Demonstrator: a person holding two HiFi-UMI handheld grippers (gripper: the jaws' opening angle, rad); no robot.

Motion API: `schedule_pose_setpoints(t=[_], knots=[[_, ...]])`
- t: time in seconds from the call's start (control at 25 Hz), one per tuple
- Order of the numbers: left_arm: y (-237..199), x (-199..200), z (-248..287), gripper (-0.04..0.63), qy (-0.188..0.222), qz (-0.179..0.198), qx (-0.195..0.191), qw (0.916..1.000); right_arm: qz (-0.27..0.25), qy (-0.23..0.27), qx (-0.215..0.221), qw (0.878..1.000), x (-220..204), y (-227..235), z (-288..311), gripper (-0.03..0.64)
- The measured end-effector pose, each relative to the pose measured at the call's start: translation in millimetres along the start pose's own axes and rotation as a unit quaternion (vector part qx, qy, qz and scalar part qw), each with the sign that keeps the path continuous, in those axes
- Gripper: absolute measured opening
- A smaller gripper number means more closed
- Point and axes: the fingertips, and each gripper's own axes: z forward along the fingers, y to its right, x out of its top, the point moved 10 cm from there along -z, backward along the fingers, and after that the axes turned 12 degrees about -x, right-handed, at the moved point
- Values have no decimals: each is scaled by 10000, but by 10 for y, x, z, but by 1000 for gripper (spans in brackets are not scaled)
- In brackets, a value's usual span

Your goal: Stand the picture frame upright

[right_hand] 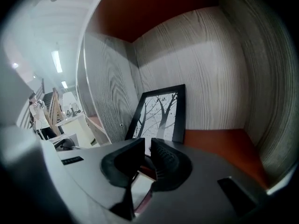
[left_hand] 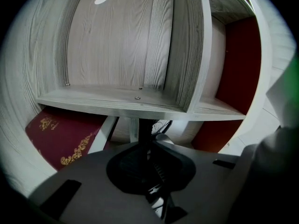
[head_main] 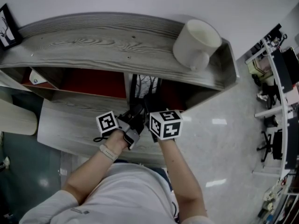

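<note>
Nearest us, the person's forearms (head_main: 88,171) rise from the bottom of the head view toward the grey shelf unit (head_main: 107,43). Both tools crowd the mouth of its middle compartment, because that is where the work is.

At the lower left of the left gripper view a maroon book (left_hand: 60,141) lies in a neighbouring compartment, clear of the job. The left tongs (left_hand: 145,146) are clenched on a thin dark upright strip. We take it for an edge of the picture frame (head_main: 145,84) seen end-on, though that view is too dim to be sure. Such a pinch would keep the frame from sliding or toppling.

In the middle of the right gripper view the frame stands on the red compartment floor, tilted back against the rear wall. We judge that this lean is what props it up.

The right tongs (right_hand: 147,149) are drawn nearly together, with only a slit between them and nothing pinched. They sit just before the frame's lower edge, well placed to nudge its foot.

At the upper right of the head view a white mug (head_main: 198,41) sits on the top board, well apart.
</note>
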Motion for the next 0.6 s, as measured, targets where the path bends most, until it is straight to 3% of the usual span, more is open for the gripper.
schedule_pose_setpoints(t=[0.4, 0.6], knots=[[68, 31, -379, 34, 212, -11, 23, 9998, -312, -230, -267, 9989, 68, -71, 65, 41], [48, 29, -518, 34, 274, -16, 125, 9995, -952, -221, -557, 9937, 106, -140, 97, 41]])
